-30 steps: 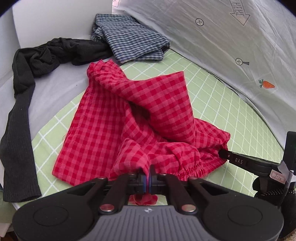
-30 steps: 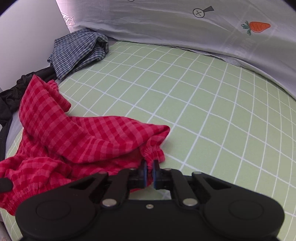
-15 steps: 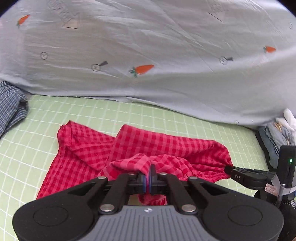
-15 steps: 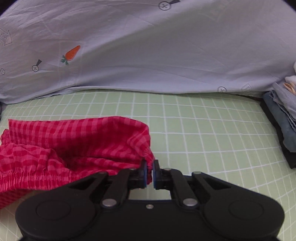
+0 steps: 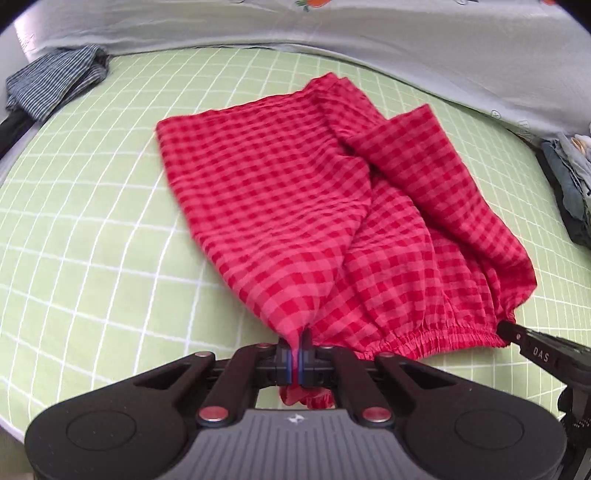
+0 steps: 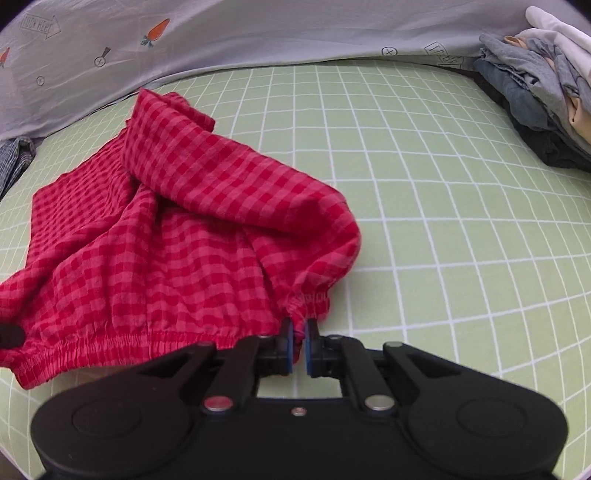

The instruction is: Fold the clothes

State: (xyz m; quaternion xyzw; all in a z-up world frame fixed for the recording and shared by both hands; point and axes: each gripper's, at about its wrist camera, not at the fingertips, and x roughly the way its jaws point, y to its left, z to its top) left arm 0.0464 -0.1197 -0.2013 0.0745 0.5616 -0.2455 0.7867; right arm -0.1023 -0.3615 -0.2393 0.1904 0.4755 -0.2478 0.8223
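Observation:
Red checked shorts [image 5: 295, 206] lie spread on the green grid mat [image 5: 92, 229], waistband toward me. My left gripper [image 5: 295, 354] is shut on the left end of the elastic waistband. My right gripper [image 6: 299, 338] is shut on the waistband's right end [image 6: 306, 302]; its tip also shows at the right in the left wrist view [image 5: 517, 332]. The waistband stretches between the two grippers. One leg of the shorts [image 6: 221, 177] is folded over on the right side.
A blue checked garment [image 5: 55, 81] lies bunched at the mat's far left. A stack of folded grey and white clothes [image 6: 546, 92] sits at the far right. A grey sheet with carrot prints [image 6: 221, 33] rises behind the mat.
Both grippers have pulled the shorts across the mat and laid them out flatter, waistband stretched between them. The dark garment is out of view.

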